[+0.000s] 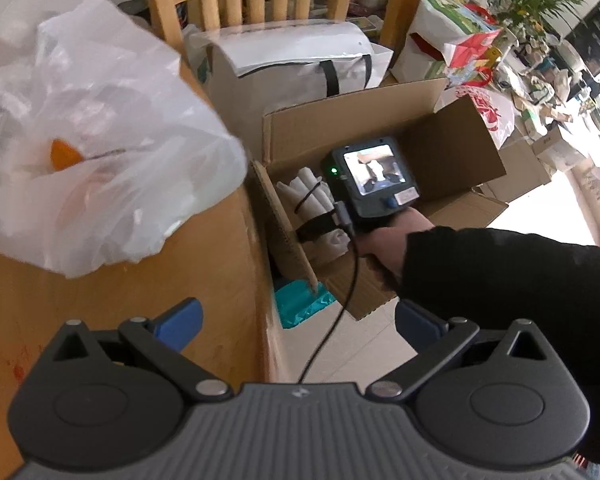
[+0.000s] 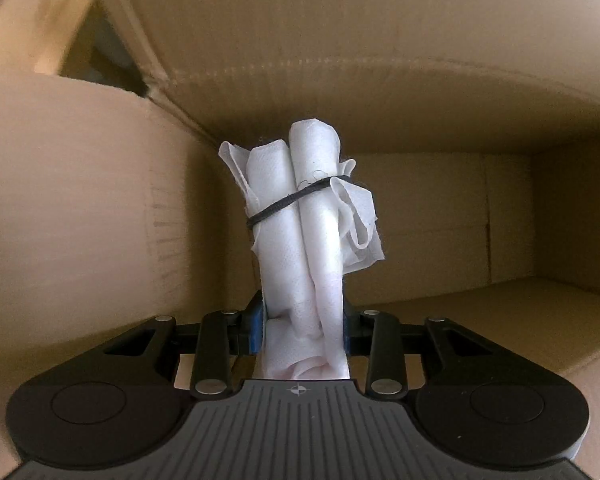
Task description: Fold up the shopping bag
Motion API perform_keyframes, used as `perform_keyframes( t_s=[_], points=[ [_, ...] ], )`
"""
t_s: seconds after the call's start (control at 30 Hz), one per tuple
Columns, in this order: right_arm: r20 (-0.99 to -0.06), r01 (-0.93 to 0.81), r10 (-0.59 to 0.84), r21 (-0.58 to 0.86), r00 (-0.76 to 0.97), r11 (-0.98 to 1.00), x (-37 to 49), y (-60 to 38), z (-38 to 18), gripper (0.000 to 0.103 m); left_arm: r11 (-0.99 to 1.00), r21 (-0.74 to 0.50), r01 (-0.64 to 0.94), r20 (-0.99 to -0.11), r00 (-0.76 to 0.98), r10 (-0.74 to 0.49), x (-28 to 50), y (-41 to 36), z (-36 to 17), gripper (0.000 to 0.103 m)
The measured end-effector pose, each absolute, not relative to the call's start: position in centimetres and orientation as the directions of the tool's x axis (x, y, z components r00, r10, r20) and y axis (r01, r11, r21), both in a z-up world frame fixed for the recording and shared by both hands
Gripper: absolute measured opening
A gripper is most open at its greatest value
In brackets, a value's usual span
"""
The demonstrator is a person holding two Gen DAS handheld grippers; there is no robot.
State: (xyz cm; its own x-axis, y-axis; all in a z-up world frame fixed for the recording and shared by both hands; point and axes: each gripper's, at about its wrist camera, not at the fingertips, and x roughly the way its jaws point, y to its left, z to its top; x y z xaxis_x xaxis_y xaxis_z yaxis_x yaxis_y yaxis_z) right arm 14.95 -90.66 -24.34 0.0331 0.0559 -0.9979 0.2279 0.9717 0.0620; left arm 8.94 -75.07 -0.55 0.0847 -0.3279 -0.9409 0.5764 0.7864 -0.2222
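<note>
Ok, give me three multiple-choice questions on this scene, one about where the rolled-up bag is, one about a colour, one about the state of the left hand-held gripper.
1. Where is the rolled white bag?
A. flat on the table
B. inside the cardboard box
C. on a chair

2. What colour is the band around the roll?
A. black
B. red
C. yellow

3. How is the left hand-held gripper?
A. shut on the roll
B. shut on a plastic bag
C. open, holding nothing

Answers:
1 B: in the right wrist view cardboard walls surround the roll, which the right hand-held gripper clamps.
2 A: a thin black loop crosses the roll.
3 C: its blue pads stand wide apart with only table and floor between them.
</note>
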Motion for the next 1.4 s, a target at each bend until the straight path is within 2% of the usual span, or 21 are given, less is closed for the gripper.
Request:
perform_keyframes(
  t_s=[0.2,0.3,0.37,0.5,0.57,0.63,0.87,1.03,1.33,1.4],
  points=[
    [-0.994,0.247,0.098,0.105,0.040,0.963,15.6,-91.2,-26.0,0.035,0.807,-0.224,0.547,-0.944,0.084,-0.319,9.2,-74.4,-1.3,0.103],
    [-0.994,0.243,0.091,0.105,0.066,0.964,15.5,-91.7,-25.6,0.042,0.805,-0.234,0.546,-0.941,0.080,-0.328,9.1,-74.6,-1.6,0.103],
    [-0.991,0.242,0.088,0.110,0.099,0.964,15.3,-92.1,-25.0,0.051,0.801,-0.237,0.549,-0.941,0.076,-0.330,9.0,-74.7,-1.7,0.102],
    [-0.981,0.283,0.135,0.171,0.141,0.944,15.1,-93.4,-23.8,0.059,0.796,-0.244,0.554,-0.940,0.066,-0.334,8.8,-75.1,-1.8,0.102],
    [-0.974,0.300,0.158,0.201,0.162,0.932,15.1,-94.0,-23.1,0.075,0.793,-0.246,0.557,-0.938,0.067,-0.339,8.7,-75.2,-1.6,0.102],
    [-0.971,0.302,0.160,0.208,0.175,0.930,15.0,-94.4,-22.5,0.080,0.791,-0.251,0.558,-0.936,0.069,-0.345,8.7,-75.2,-1.4,0.103],
    [-0.978,0.329,0.078,0.140,0.193,0.934,13.5,-95.9,-19.7,0.080,0.792,-0.267,0.549,-0.931,0.067,-0.360,8.6,-75.1,-1.2,0.102],
    [-0.982,0.392,0.100,0.156,0.161,0.907,12.7,-97.4,-19.4,0.080,0.787,-0.290,0.545,-0.922,0.061,-0.381,8.4,-75.2,-1.0,0.102],
    [-0.982,0.454,0.188,0.162,-0.012,0.876,16.1,-97.4,-29.4,0.078,0.809,-0.291,0.511,-0.924,0.067,-0.375,8.8,-74.8,-1.4,0.102],
    [-0.977,0.449,0.204,0.152,-0.069,0.880,16.8,-97.0,-32.5,0.071,0.807,-0.306,0.506,-0.920,0.063,-0.388,9.0,-74.9,-1.5,0.102]
  ],
)
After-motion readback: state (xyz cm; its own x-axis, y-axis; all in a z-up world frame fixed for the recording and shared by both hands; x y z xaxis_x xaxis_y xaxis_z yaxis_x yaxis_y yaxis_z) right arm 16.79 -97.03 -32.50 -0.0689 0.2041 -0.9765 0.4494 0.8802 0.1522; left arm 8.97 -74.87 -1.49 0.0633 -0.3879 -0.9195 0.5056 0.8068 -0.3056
